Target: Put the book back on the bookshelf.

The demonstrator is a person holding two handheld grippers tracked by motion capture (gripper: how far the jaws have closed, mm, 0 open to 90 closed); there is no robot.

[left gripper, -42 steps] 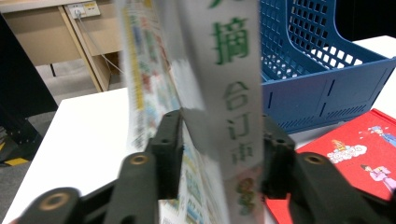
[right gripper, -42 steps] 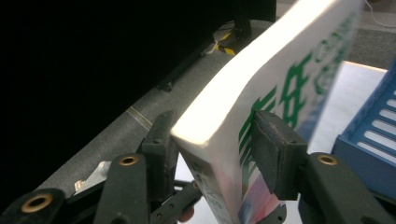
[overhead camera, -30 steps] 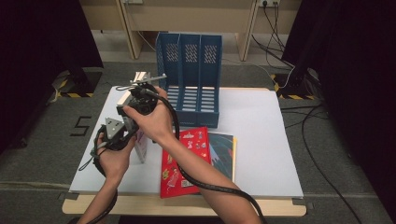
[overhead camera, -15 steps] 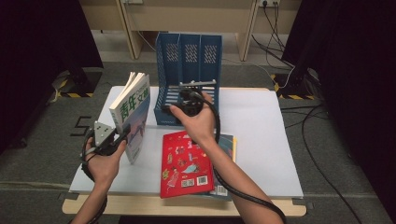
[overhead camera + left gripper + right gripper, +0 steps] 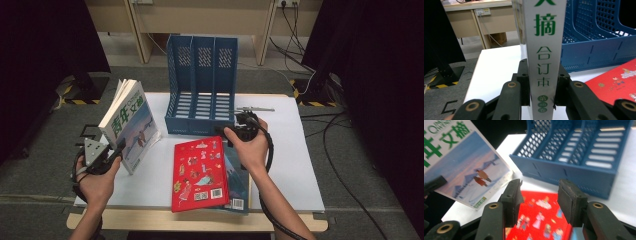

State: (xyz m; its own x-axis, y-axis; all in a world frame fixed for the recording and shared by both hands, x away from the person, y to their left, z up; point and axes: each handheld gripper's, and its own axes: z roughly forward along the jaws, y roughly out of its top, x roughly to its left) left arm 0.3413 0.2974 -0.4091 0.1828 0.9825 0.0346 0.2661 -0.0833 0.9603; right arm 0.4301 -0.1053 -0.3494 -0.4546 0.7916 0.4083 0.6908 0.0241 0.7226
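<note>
Left tongs (image 5: 541,100) pinching spine of the white magazine (image 5: 131,122), held upright at tabletop's (image 5: 300,165) left edge, left of the blue file rack (image 5: 200,90). Right tongs (image 5: 539,197) spread, nothing between them, over the red book's (image 5: 200,172) top edge, just in front of the rack.

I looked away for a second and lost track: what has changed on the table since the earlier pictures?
The right gripper let go of the white magazine and swung right, down over the red picture book, jaws open. The left gripper still clamps the magazine's spine, holding it upright. The blue plastic file rack and the red book stayed put.
</note>
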